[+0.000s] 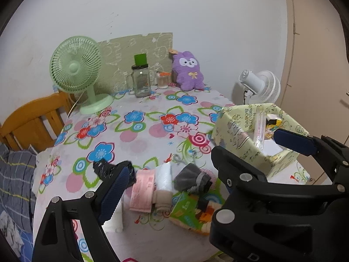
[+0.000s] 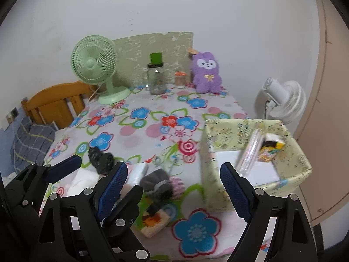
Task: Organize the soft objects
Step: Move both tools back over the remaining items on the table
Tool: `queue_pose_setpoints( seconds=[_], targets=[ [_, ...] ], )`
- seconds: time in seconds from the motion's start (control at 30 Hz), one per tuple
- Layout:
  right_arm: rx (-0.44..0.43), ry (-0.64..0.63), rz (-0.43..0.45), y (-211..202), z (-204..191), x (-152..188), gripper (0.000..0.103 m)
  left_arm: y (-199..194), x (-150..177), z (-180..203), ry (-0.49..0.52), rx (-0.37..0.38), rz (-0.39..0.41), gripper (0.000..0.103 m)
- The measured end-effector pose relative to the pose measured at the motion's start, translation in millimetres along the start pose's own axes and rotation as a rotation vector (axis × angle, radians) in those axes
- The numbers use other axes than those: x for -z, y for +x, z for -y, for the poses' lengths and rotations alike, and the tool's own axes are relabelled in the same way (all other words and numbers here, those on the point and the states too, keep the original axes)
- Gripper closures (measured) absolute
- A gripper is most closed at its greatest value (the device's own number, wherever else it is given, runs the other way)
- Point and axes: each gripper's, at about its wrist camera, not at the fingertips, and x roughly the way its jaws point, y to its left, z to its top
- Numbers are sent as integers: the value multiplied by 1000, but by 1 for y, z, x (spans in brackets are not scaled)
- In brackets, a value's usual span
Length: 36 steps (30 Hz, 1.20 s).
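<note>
left gripper [image 1: 198,163]: fingers spread wide, holding nothing
right gripper [image 2: 174,181]: also wide open, empty
soft stuff: grey sock bundle [image 1: 192,179], pink pack [image 1: 142,187] and black bag [image 1: 109,169] piled between the left fingers
box [image 2: 218,159]: just past the right gripper's right finger

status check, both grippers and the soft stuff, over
Left gripper open, empty. Right gripper open, empty. Soft pile on tablecloth, box beside it. Nothing blocking.

We can read no text here — the printing on the yellow box [image 1: 244,118], the pink packet [image 1: 142,188] and the green tissue pack [image 1: 187,212] is too blurred or small to make out in either view.
</note>
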Motion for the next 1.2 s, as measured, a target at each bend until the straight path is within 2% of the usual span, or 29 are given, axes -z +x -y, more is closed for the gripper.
queue_pose_setpoints(
  seconds=[0.27,0.63,1.2],
  targets=[
    [-33,-15,-1,7,-16,15,14,5,18,-18,-40,-7,-2,13],
    [-48,-18,-46,29,-25,37,14,23,43,-29,-59,-14,-54,13],
    [-84,-29,-170,73,-31,69,14,50,79,-36,-90,-45,-126,16]
  ],
)
